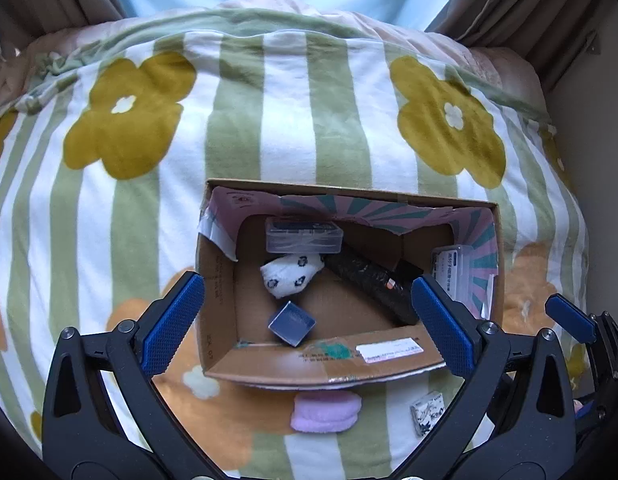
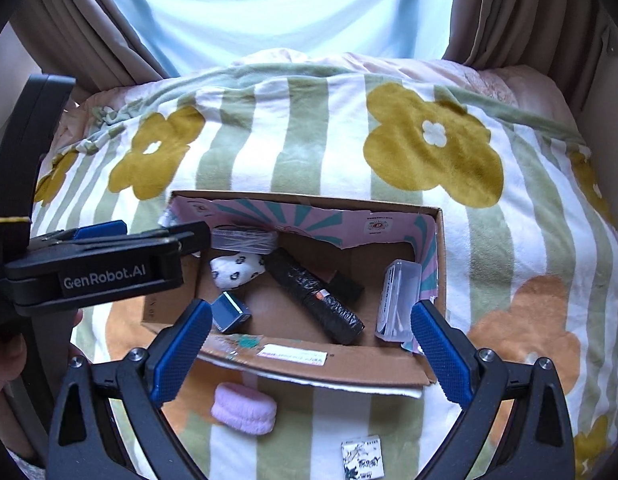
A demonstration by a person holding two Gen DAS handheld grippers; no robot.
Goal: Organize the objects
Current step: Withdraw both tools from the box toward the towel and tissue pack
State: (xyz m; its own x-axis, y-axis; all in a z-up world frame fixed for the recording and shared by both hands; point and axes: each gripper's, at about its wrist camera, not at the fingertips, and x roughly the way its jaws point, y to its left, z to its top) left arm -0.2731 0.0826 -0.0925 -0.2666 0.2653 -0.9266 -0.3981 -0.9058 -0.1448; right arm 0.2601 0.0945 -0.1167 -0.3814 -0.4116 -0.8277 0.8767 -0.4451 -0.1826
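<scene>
Left hand-held gripper (image 1: 309, 316): jaws spread wide, nothing between them, hovering over the cardboard box (image 1: 329, 368) at lower centre of its view. Right hand-held gripper (image 2: 311, 334): likewise wide open and empty, poised above the box's near wall. Box sits on the bed, on a striped flower-print blanket (image 1: 285, 120). Already inside: clear plastic case (image 1: 304, 235) at the far wall, white patterned soft bundle (image 1: 291, 276) just below it, small blue box (image 1: 291, 322) near the front wall, black wrapped roll (image 1: 373, 286) lying diagonally, cotton-swab case (image 2: 399, 300) leaning against the right wall. Still outside, on the blanket in front of the box: pink fluffy pad (image 2: 245, 408) at bottom centre and small printed packet (image 2: 361, 458) at lower right, apart from each other. Judgement: sorting mostly done; these two remain to be picked up and dropped in
</scene>
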